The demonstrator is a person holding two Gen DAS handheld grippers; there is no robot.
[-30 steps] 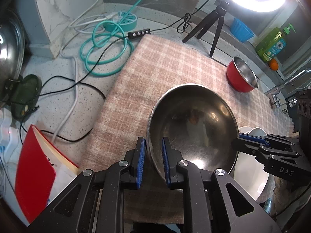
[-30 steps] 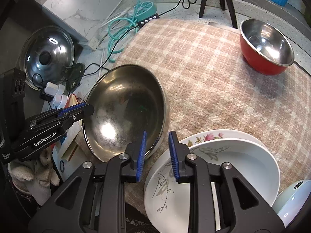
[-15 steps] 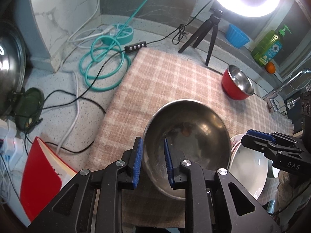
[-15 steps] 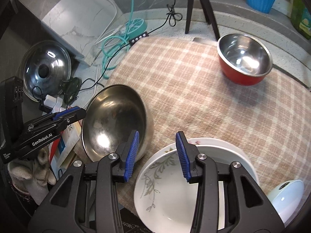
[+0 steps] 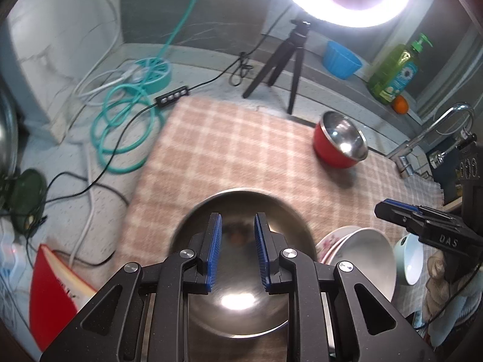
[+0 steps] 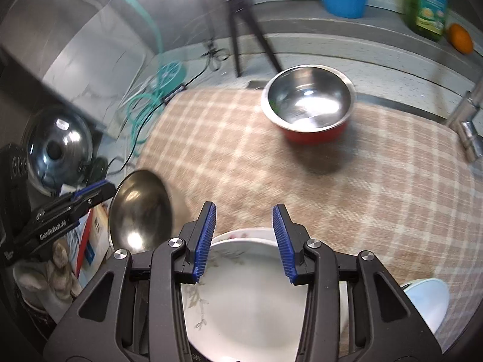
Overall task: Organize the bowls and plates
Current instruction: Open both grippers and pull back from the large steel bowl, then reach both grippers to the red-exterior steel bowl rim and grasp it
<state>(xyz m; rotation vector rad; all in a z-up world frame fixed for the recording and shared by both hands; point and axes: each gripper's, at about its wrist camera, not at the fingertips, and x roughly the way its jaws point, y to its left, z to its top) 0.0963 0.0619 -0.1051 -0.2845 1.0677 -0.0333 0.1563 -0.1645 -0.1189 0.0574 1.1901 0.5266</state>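
The left hand-held gripper (image 5: 236, 252) is open and holds nothing, with its blue fingers (image 5: 213, 250) over the big steel bowl (image 5: 241, 286). The right hand-held gripper (image 6: 244, 242) is open wide and empty too, above the white plates (image 6: 241, 301). Bowl and plates sit side by side on the checked cloth (image 6: 332, 181). A red bowl (image 6: 308, 102) sits well apart, near the cloth's far edge on the counter (image 5: 60, 157).
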